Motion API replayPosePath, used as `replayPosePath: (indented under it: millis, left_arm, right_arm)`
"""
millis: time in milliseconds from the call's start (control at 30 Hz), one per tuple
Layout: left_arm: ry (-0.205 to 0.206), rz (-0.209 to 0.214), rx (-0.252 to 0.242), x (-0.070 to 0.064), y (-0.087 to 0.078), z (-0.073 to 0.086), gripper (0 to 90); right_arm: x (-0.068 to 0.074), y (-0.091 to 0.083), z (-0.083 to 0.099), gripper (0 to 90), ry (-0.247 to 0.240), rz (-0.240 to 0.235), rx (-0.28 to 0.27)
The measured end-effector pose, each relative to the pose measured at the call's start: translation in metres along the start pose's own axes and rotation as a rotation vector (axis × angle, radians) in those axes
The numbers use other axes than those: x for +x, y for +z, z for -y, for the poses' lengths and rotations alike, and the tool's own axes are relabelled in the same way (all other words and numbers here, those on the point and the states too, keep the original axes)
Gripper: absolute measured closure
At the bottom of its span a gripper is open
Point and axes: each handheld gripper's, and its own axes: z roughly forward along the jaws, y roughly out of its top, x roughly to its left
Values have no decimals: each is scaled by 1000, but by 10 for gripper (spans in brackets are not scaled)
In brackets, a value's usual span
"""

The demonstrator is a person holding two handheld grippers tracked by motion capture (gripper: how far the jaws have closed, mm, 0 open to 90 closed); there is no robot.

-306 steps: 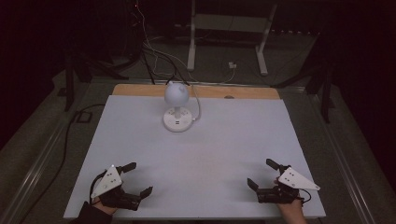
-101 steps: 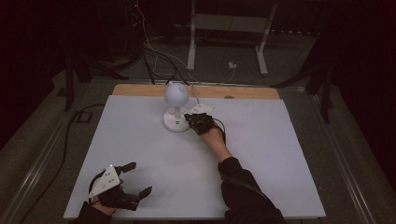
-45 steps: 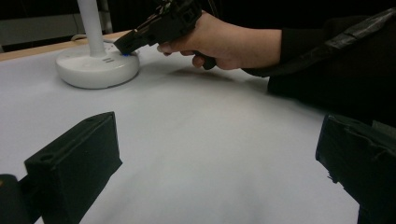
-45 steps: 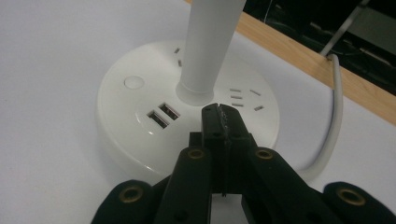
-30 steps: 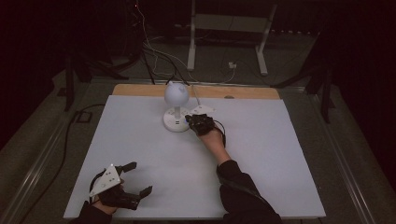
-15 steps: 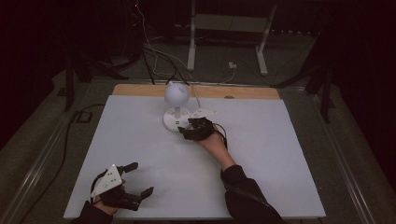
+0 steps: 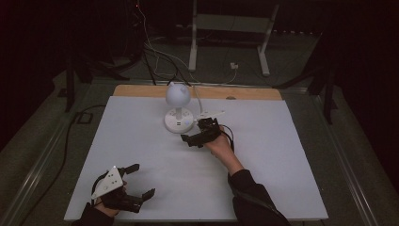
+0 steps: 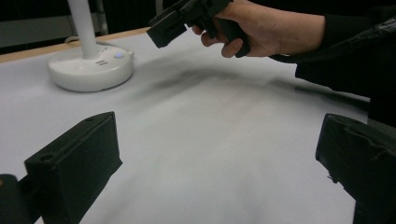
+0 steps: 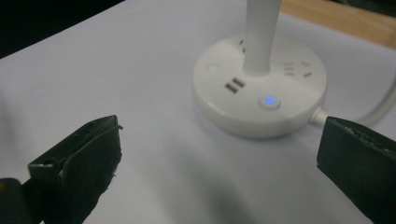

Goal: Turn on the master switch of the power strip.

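Clearly your right gripper [image 7: 195, 137], jaws wide and empty, sits just beside the lamp base [image 7: 179, 123], its lit button [image 9: 269, 101] straight ahead.

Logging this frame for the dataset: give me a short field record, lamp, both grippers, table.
lamp: white desk lamp, round base, globe head, upright at the table's far middle
lamp button: lit blue
right gripper: open, just off the lamp base, not touching it
left gripper: open, at the near left corner, holding nothing
table: white top, wooden strip along the far edge
cable: white, runs off the base's far side
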Motion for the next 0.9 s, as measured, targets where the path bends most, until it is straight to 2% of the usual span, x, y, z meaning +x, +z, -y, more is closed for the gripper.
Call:
replayPosePath:
  millis: [133, 300, 400, 633, 900]
  left_arm:
    - [0, -1, 4, 0, 1, 0, 3]
    - [-4, -6, 4, 1, 0, 1, 3]
    - [-3, -8, 3, 2, 0, 1, 3]
    - [-3, -7, 3, 2, 1, 0, 3]
    - [-2, -7, 4, 2, 1, 0, 3]
  right_arm:
    - [1, -9, 5, 0, -33, 9, 31]
    - [0, -22, 11, 0, -31, 3, 8]
    - [2, -30, 15, 0, -51, 7, 6]
    - [3, -53, 30, 0, -52, -2, -8]
    - [-2, -82, 51, 0, -47, -2, -8]
